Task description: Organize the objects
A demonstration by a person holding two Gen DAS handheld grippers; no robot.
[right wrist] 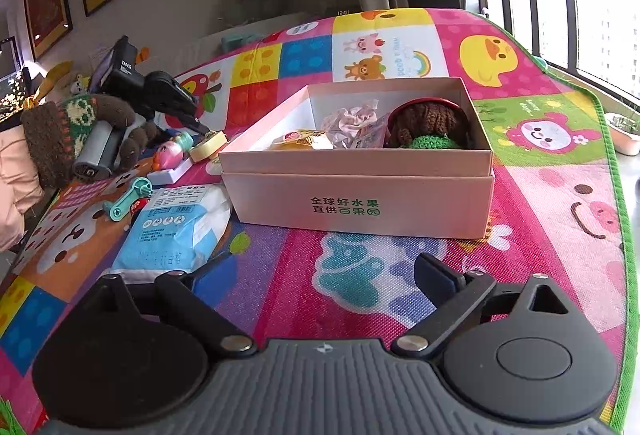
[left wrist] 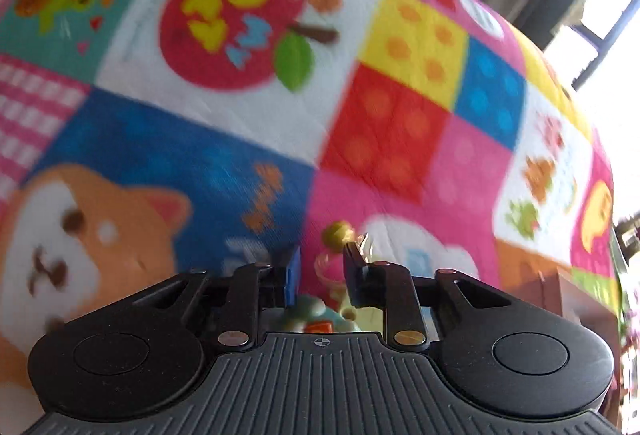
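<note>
In the left wrist view my left gripper [left wrist: 322, 255] is shut on a small colourful toy [left wrist: 334, 233] with a yellow-green ball on top, a clear pink ring and teal and orange parts below. It hangs over the patchwork play mat [left wrist: 248, 107], which is blurred. The right wrist view shows that same gripper [right wrist: 202, 129] at the left, its grey handle held by a hand in a brown knitted glove [right wrist: 128, 131]. My right gripper [right wrist: 316, 275] stands open and empty over the mat, just in front of the pink cardboard box [right wrist: 360, 195].
The box holds a brown and green knitted doll [right wrist: 428, 127], a pink wrapper [right wrist: 352, 123] and a yellow packet [right wrist: 300, 141]. Left of it lie a tape roll [right wrist: 208, 147], a pink and teal toy [right wrist: 170, 153], a teal plastic tool [right wrist: 128, 199] and a blue-white packet [right wrist: 176, 227]. Windows run along the right.
</note>
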